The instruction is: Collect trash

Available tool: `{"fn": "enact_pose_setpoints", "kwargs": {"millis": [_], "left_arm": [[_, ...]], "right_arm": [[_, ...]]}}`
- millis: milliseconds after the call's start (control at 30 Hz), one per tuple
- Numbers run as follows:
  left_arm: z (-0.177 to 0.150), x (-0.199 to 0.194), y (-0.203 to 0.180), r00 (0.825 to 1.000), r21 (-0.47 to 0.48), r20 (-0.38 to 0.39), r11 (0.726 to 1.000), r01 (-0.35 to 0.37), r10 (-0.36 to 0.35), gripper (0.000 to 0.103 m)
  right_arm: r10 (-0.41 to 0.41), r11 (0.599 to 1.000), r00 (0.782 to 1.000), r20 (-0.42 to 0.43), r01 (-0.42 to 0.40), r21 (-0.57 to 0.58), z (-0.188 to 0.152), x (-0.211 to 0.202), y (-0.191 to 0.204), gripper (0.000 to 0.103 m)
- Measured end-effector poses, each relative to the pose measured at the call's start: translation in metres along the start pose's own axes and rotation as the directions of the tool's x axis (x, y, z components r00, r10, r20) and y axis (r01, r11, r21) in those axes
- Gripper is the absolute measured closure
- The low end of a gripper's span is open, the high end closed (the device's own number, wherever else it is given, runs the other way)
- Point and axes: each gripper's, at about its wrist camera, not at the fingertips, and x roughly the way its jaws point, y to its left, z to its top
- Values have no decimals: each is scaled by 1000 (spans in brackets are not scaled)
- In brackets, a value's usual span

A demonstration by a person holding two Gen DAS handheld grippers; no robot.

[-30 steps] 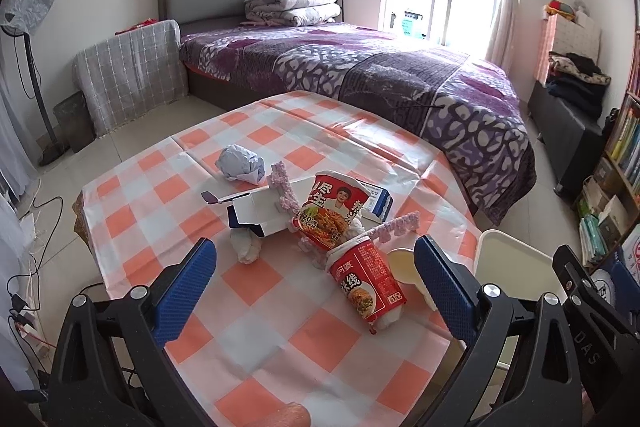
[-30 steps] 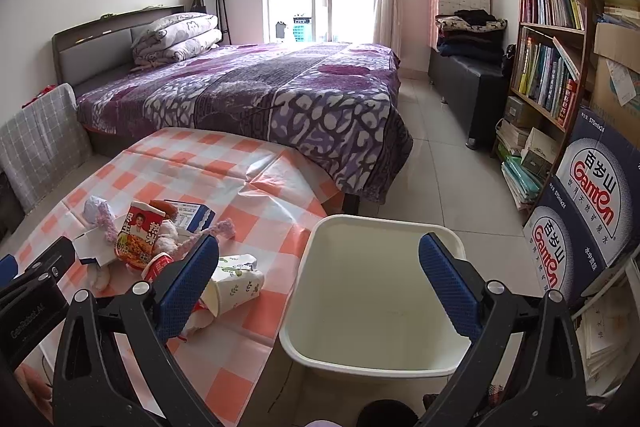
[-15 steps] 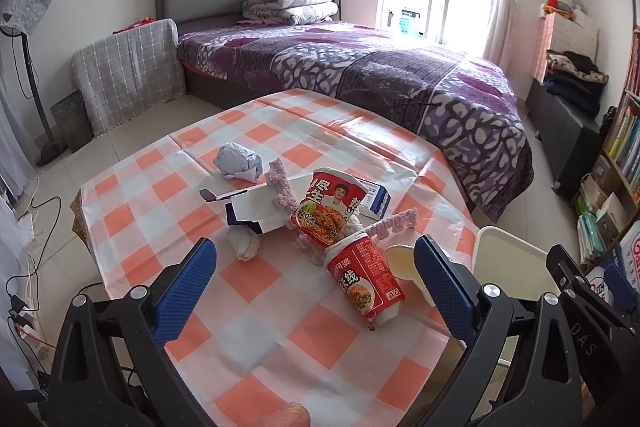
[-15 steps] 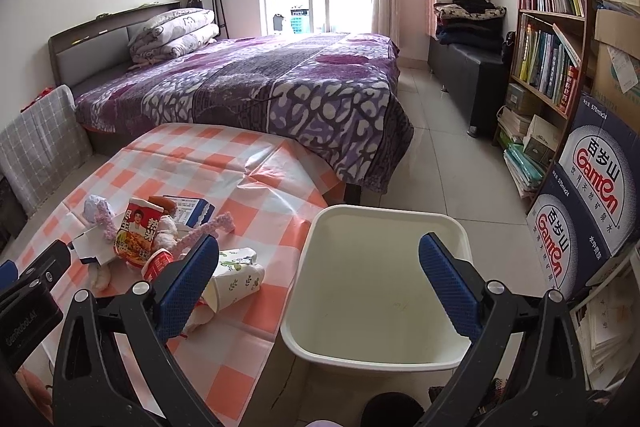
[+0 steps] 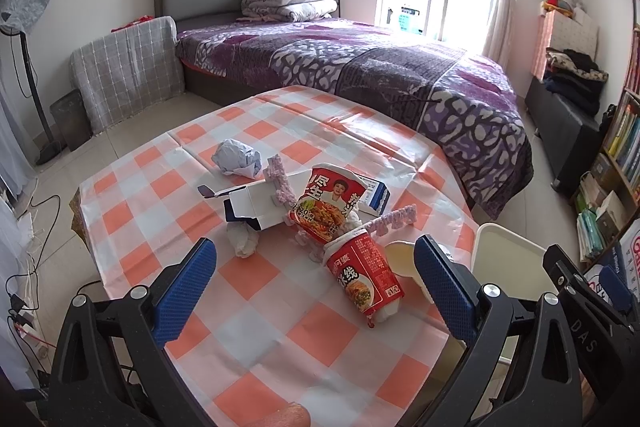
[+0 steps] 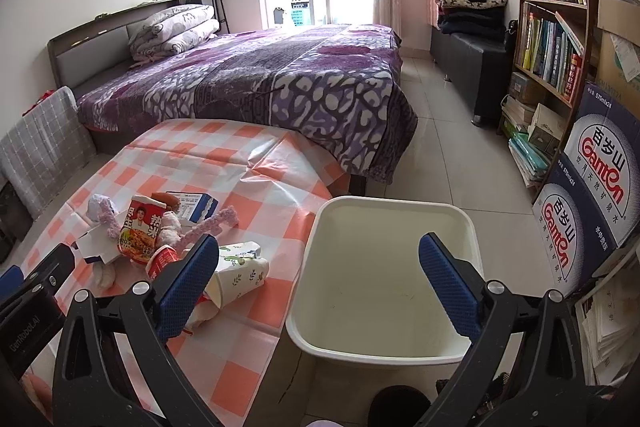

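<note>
Presently we see the empty cream bin [image 6: 384,307] beside the tabletop [image 5: 256,311], trash heaped near that edge. With both grippers' fingers [image 5: 184,283] spread wide and holding nothing, closing on the fallen red noodle cup [image 5: 362,273] could roll or crush it, scattering the tissue wads [image 5: 245,243].

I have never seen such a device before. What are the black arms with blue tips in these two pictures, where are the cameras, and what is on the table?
There is no robot. A person holds a two-finger gripper in each hand, and each carries a wide-angle camera looking forward along its fingers. One picture comes from the left gripper, the other from the right gripper. The blue parts are the finger pads. Both grippers are open and hold nothing.

On the checkered table lies trash: a tipped red noodle cup, a noodle bowl, a torn white carton, a crumpled paper ball, a small blue-and-white box and a floral paper cup. Beside the table stands a white bin, which looks empty.
</note>
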Motion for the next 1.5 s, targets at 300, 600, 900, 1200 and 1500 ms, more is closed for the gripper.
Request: {"fn": "enact_pose_setpoints", "kwargs": {"millis": [300,600,900,1200,1500], "left_arm": [[-7,-4,-3,1000,1,3,1000,1,-1,7],[-4,-1,-2,1000,0,1,1000,1,-1,7],[1,0,0,1000,2,0,1000,0,0,7],[2,1,1,1000,2,0,1000,0,0,7],[5,3,7,999,-34,-35,999,24,-25,7]], "right_arm": [[3,1000,1000,-4,-3,18,3,-1,-4,7],[5,1000,1000,-6,-5,19,3,-2,-4,7],[6,1000,1000,-7,-5,21,3,-1,-4,7],[5,1000,1000,-8,-5,22,5,-1,-5,7],[27,999,999,-43,-25,40,3,1,-3,7]]}}
